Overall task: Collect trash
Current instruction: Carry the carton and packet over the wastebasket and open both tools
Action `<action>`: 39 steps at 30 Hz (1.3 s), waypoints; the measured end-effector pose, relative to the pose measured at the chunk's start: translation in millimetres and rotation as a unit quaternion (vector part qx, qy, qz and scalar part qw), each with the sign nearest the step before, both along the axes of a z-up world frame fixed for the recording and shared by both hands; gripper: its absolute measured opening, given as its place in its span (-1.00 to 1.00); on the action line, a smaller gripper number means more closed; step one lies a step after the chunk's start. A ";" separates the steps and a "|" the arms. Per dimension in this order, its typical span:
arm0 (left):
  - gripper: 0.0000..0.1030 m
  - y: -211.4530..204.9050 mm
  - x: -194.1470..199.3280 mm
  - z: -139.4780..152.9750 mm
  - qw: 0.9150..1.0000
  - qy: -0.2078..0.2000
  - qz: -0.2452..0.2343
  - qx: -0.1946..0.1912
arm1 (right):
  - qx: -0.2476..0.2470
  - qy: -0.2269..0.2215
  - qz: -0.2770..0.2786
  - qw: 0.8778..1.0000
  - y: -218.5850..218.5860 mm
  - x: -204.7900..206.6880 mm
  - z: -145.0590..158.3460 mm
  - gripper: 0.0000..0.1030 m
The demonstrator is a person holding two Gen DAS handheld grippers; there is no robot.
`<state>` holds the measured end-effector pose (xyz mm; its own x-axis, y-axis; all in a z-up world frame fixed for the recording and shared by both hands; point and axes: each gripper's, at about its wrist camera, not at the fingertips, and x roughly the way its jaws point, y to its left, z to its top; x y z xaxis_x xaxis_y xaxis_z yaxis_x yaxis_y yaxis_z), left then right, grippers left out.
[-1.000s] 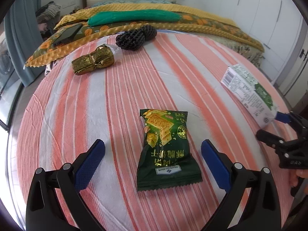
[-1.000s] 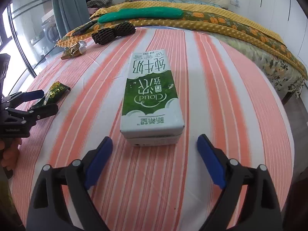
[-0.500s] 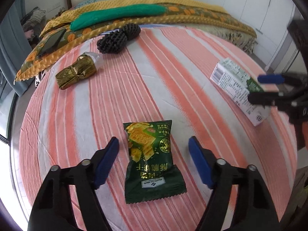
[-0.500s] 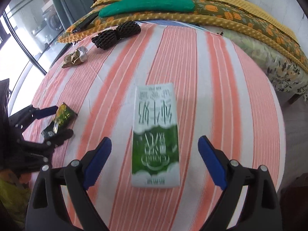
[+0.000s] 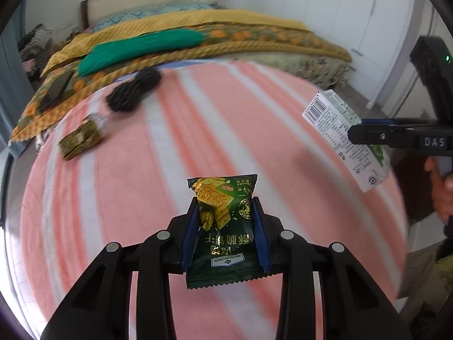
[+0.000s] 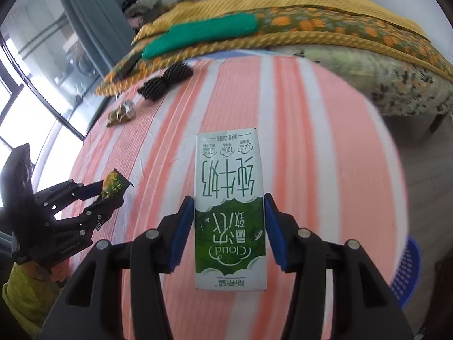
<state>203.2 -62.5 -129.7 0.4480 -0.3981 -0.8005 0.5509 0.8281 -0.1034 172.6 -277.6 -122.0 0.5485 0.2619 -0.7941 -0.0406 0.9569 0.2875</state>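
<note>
The far edge of the pink-and-white striped tablecloth (image 5: 175,147) is motion-blurred, smearing the crumpled gold foil wrapper (image 5: 80,140) and black netted foam sleeve (image 5: 133,89) (details unreadable).

left gripper (image 5: 225,212): jaws closing, item pinched | right gripper (image 6: 230,212): jaws closing, item pinched

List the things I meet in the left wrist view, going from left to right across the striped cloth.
gold wrapper → black mesh bundle → green biscuit packet, between the jaws of the left gripper → milk carton, held by the right gripper
</note>
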 end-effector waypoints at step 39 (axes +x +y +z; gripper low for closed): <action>0.88 -418.9 -126.6 -50.5 0.982 0.024 -0.178 -0.066 | 0.030 -0.051 -0.393 0.918 -395.9 -235.8 -118.5 0.89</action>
<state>76.6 -481.4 -180.1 0.2256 -0.6236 -0.7485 0.7948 0.5621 -0.2288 -63.1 -673.5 -240.5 0.6568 -0.2054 -0.7255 0.6261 0.6848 0.3729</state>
